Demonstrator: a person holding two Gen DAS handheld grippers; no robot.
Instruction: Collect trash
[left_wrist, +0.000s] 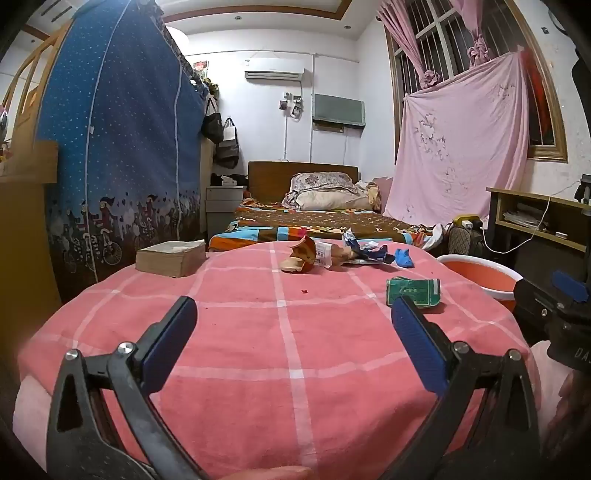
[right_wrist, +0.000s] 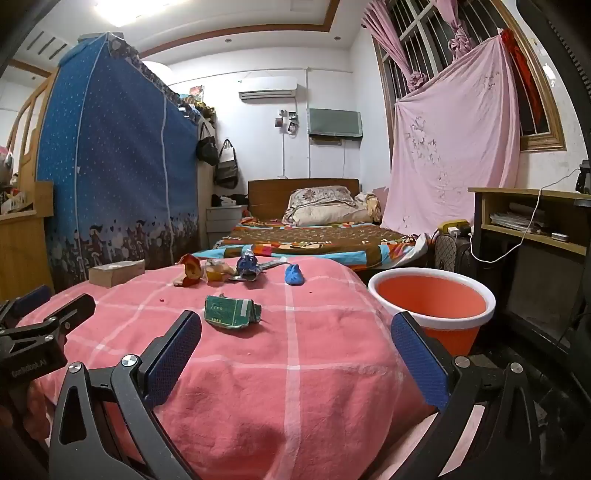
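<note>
Both grippers, left gripper (left_wrist: 293, 317) and right gripper (right_wrist: 295, 332), are held wide open and empty. Beyond, the green wrapper (right_wrist: 232, 312) is seen lying crosswise, nearer the right gripper; the orange bucket (right_wrist: 432, 291) stands right.

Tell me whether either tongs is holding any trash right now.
No, nothing is held: the left tongs and the right tongs both stand open and empty.

Wrappers (right_wrist: 236, 271) on table (right_wrist: 314, 369), bucket (right_wrist: 432, 306) right, bed (right_wrist: 314, 236) behind
</note>
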